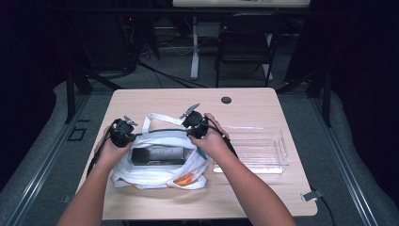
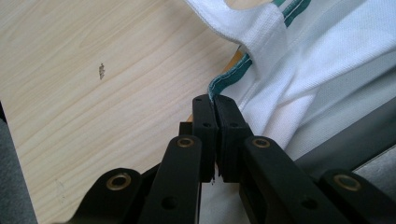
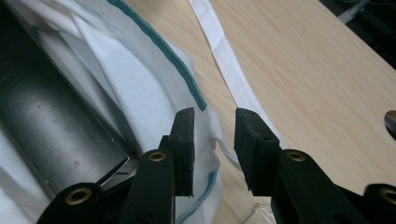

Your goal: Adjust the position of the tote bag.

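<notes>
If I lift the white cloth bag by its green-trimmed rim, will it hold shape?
Probably not: the white cloth bag lies crumpled, so it looks floppy. The dark rectangular box inside would likely sag it. The left tongs pinch its rim flat.

A pale wood-grain tabletop [image 1: 155,101] with a round dark grommet hole [image 1: 226,100] near its far edge is set on grey carpeted floor [image 1: 44,155]. Beyond it, a dark folding chair [image 1: 244,44] and a white desk leg [image 1: 195,47] are seen, with cables lying on the floor. The surroundings are enclosed by dark curtains [image 1: 362,70], and light is concentrated on the tabletop.
</notes>
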A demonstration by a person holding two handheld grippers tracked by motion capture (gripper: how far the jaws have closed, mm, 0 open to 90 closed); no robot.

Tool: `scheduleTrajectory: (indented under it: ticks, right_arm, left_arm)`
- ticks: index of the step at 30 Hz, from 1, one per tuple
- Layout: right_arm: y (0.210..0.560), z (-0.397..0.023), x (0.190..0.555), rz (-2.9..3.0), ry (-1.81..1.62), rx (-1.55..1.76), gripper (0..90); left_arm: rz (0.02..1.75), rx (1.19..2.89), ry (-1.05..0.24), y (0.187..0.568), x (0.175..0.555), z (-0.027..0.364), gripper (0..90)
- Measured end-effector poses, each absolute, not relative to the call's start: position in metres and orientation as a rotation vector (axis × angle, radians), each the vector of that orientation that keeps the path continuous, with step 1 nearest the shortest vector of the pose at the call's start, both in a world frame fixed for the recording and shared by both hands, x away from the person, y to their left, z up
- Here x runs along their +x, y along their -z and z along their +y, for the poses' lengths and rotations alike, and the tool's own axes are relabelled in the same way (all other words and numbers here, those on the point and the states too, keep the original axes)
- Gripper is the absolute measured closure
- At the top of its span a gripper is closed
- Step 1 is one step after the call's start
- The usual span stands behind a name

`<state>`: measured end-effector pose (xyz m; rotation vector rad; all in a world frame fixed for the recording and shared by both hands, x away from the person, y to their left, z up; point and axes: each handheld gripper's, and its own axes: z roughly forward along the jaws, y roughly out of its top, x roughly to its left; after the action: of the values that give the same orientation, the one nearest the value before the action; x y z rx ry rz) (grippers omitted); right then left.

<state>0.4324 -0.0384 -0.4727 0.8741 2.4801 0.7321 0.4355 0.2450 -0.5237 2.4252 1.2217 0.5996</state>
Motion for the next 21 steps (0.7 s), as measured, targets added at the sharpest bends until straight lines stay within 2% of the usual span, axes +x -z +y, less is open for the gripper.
scheduleTrajectory:
  ticks: [21]
  right_arm:
    - [0.458,-0.062,0.386,2.539,-0.767,0.851,70.9]
  left_arm:
    - [1.230,2.428,-0.604,0.524,0.436,0.244,88.1]
